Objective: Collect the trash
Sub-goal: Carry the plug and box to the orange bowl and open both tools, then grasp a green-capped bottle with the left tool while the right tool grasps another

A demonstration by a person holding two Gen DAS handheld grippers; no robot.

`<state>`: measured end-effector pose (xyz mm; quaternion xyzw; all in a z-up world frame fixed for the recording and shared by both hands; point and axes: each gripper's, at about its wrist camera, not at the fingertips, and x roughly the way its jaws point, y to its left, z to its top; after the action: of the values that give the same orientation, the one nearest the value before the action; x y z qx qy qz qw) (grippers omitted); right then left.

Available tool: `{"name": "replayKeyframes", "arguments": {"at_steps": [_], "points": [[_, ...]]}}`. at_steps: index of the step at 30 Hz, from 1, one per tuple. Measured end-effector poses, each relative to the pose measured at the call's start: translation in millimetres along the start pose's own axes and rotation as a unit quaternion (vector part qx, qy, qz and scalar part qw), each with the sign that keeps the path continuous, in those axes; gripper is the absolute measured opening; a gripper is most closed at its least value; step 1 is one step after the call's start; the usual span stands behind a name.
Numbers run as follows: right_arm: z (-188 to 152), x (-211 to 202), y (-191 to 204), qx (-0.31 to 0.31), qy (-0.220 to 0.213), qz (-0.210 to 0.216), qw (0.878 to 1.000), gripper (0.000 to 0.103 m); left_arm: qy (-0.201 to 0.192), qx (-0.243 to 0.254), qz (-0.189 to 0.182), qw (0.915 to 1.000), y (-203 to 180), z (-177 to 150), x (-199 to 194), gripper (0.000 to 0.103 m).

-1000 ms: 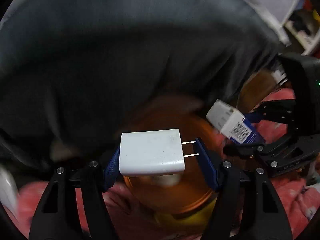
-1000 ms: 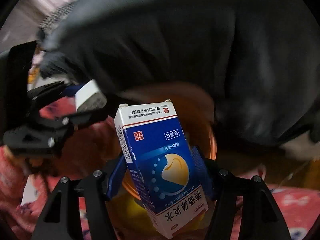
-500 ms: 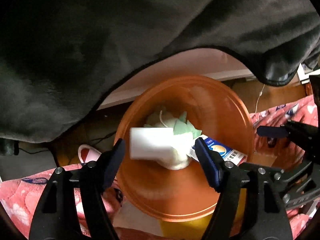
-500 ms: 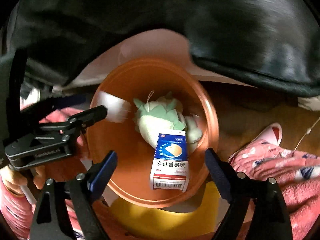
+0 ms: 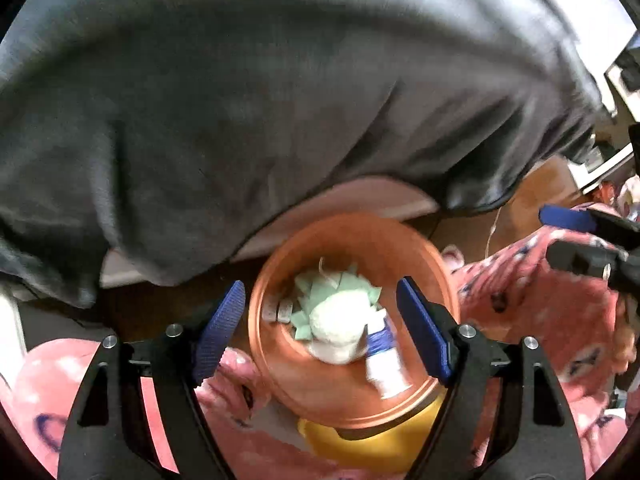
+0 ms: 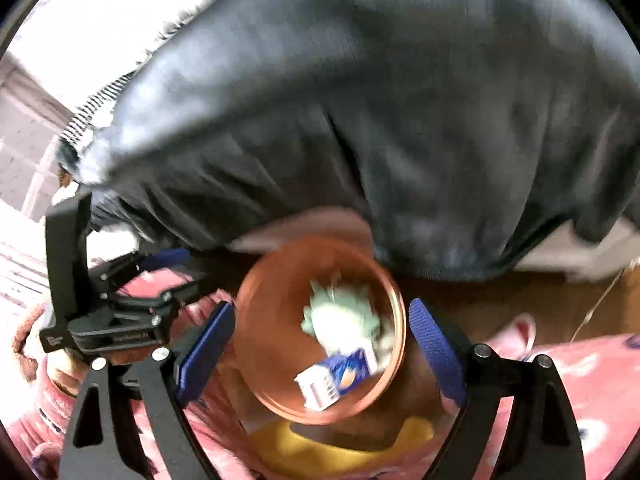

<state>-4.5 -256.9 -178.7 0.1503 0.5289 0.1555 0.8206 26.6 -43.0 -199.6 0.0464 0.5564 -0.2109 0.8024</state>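
An orange trash bin (image 5: 348, 396) (image 6: 260, 360) stands below both grippers. Inside it lie crumpled white and green paper (image 5: 336, 320) (image 6: 340, 316), a blue and white carton (image 5: 384, 360) (image 6: 340, 380) and a white charger (image 5: 280, 312). My left gripper (image 5: 322, 330) is open and empty above the bin. My right gripper (image 6: 322, 354) is open and empty above the bin. The left gripper also shows in the right wrist view (image 6: 120, 312), and the right gripper in the left wrist view (image 5: 588, 240).
A dark grey blanket (image 5: 280, 100) (image 6: 400, 120) hangs over the far side, just behind the bin. Pink patterned bedding (image 5: 560, 320) (image 6: 580, 380) lies on both sides. A yellow object (image 5: 360, 436) sits under the bin's near rim. A pink slipper (image 6: 516, 332) lies on the wooden floor.
Both grippers opened. The charger and the carton dropped into the bin. Both grippers have since lifted back, so the bin looks smaller.
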Motion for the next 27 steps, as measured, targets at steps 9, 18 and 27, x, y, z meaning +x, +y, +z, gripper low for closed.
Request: {"name": "replayKeyframes", "arguments": {"at_steps": [9, 18, 27], "points": [[81.8, -74.8, 42.2, -0.079, -0.146, -0.027, 0.986, 0.087, -0.132, -0.010, 0.001, 0.9912, -4.2, 17.1, -90.6, 0.085], [226.1, -53.5, 51.0, -0.076, -0.178, -0.114, 0.975, 0.087, -0.175, -0.025, 0.001, 0.9843, 7.4, 30.1, -119.0, 0.086], [311.9, 16.3, 39.4, -0.049, -0.111, -0.204, 0.972, 0.069, -0.174, -0.053, -0.006, 0.9833, 31.2, 32.5, -117.5, 0.086]]}}
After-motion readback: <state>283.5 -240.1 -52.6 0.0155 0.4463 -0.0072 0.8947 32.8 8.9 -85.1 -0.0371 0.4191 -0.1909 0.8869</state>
